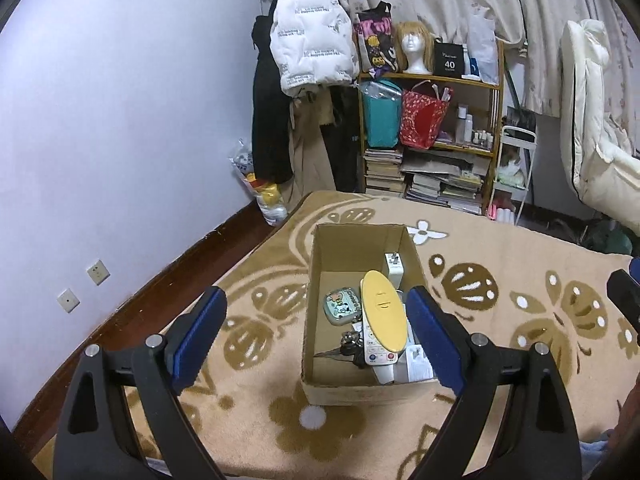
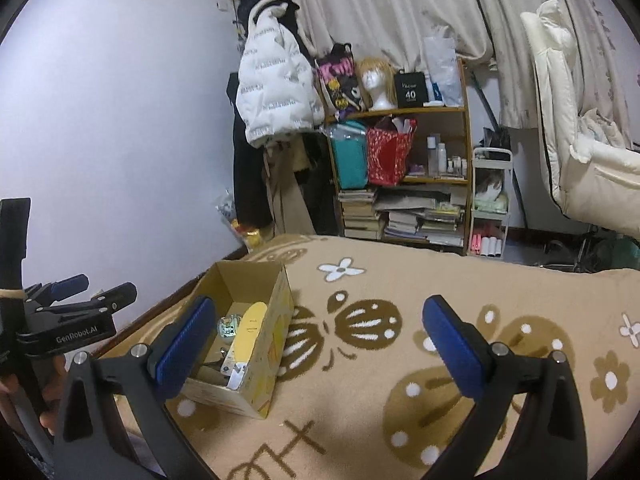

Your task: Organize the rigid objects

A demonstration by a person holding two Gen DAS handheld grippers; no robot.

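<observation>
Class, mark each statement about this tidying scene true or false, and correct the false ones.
1. The left gripper holds the yellow oval object. False: both of its fingers are spread with nothing between them.
2. The yellow oval object lies inside the cardboard box. True.
3. The box stands on a bare wooden floor. False: it rests on the tan patterned blanket.
4. The right gripper is open and empty. True.

Cardboard box (image 1: 362,312) open at the top, right half crowded by a yellow oval lid (image 1: 384,316), remote (image 1: 376,354) and white charger (image 1: 394,266), left half of its floor bare, patterned blanket (image 2: 400,312) right of the box wide and unobstructed.
</observation>
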